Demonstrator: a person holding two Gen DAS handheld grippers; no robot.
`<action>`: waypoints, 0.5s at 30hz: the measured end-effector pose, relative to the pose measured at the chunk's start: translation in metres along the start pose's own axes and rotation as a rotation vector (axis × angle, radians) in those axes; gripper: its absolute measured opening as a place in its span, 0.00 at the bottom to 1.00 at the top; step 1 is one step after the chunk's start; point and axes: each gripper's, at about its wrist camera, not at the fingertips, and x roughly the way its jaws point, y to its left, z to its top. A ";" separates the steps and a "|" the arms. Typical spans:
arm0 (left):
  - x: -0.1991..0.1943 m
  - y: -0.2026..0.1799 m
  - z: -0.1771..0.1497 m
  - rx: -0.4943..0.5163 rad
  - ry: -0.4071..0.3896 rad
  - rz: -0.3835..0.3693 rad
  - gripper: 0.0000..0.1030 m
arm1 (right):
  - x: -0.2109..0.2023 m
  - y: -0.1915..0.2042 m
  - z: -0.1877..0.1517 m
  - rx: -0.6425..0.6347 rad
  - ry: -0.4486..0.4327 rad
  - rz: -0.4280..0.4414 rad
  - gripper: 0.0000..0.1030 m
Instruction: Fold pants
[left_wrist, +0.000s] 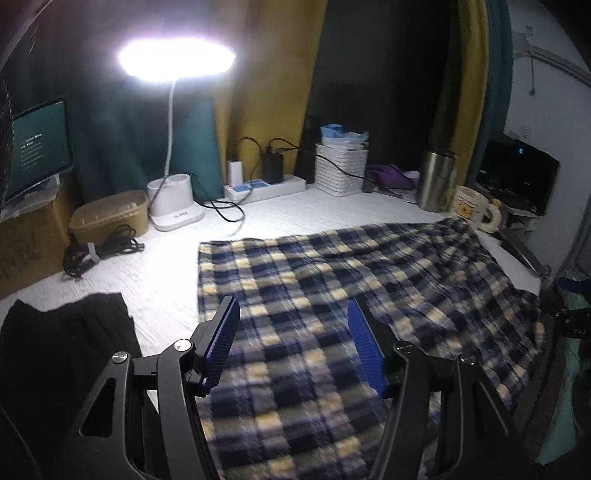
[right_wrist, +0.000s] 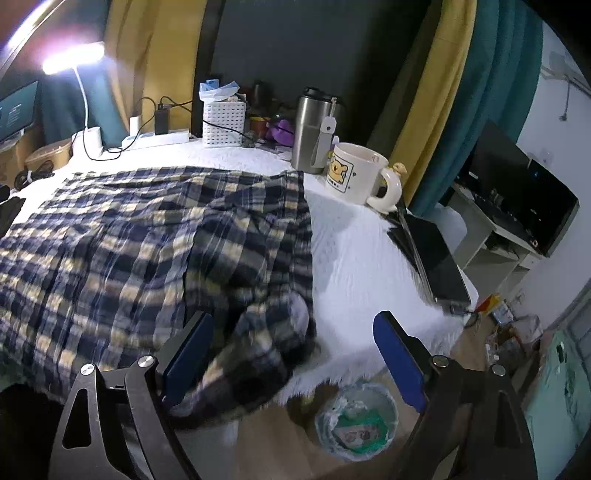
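Plaid pants (left_wrist: 332, 280) in navy, yellow and white lie spread on a white-covered table (left_wrist: 162, 266). In the left wrist view my left gripper (left_wrist: 291, 314) hovers over the near part of the cloth, blue pads apart, nothing pinched. In the right wrist view the same pants (right_wrist: 147, 236) cover the table's left half, and a bunched end (right_wrist: 258, 354) droops over the near edge. My right gripper (right_wrist: 295, 325) stands wide open around that bunched end, its pads clear of the cloth.
A lit desk lamp (left_wrist: 177, 61), power strip (left_wrist: 266, 186), white basket (left_wrist: 341, 168), steel tumbler (right_wrist: 314, 129) and mug (right_wrist: 356, 171) line the back. A dark tablet (right_wrist: 432, 258) lies at the table's right edge. Black cloth (left_wrist: 62, 332) sits left. A bin (right_wrist: 356, 421) stands below.
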 end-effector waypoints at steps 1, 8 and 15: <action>-0.002 -0.003 -0.003 -0.001 -0.001 -0.004 0.60 | -0.003 0.001 -0.005 -0.003 0.001 -0.001 0.88; -0.020 -0.022 -0.023 -0.013 0.009 -0.044 0.65 | -0.015 0.012 -0.036 -0.014 0.006 0.010 0.95; -0.029 -0.027 -0.036 -0.048 0.013 -0.051 0.69 | -0.011 0.021 -0.070 0.006 0.055 0.019 0.96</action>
